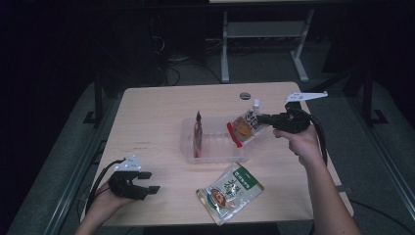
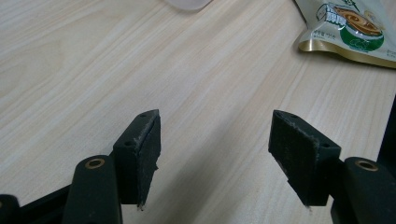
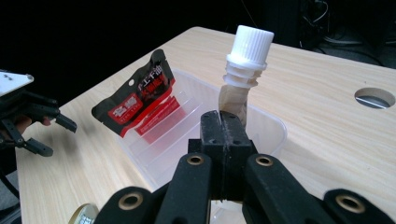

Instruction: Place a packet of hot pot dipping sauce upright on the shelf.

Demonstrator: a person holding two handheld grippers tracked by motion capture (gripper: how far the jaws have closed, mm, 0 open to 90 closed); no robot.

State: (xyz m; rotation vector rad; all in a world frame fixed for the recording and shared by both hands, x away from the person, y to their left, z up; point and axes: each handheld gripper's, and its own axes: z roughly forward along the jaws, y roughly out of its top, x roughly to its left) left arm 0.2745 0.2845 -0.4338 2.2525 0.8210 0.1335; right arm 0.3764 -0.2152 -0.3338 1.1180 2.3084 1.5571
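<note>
A spout pouch [image 1: 243, 127] with a white cap and an orange and red print hangs tilted over the right end of a clear plastic bin [image 1: 235, 155]. My right gripper [image 1: 260, 119] is shut on it just below the spout; in the right gripper view the cap [image 3: 248, 44] rises above the closed jaws [image 3: 220, 126]. A red and black packet [image 1: 197, 133] stands on edge in the bin's left part [image 3: 140, 91]. My left gripper [image 1: 148, 182] rests open near the table's front left corner, with nothing between its jaws [image 2: 215, 154].
A green and white pouch [image 1: 230, 192] lies flat on the table in front of the bin, also at the top right of the left gripper view [image 2: 350, 28]. A round cable hole [image 1: 244, 95] sits near the far edge. Table legs and cables stand on the dark floor beyond.
</note>
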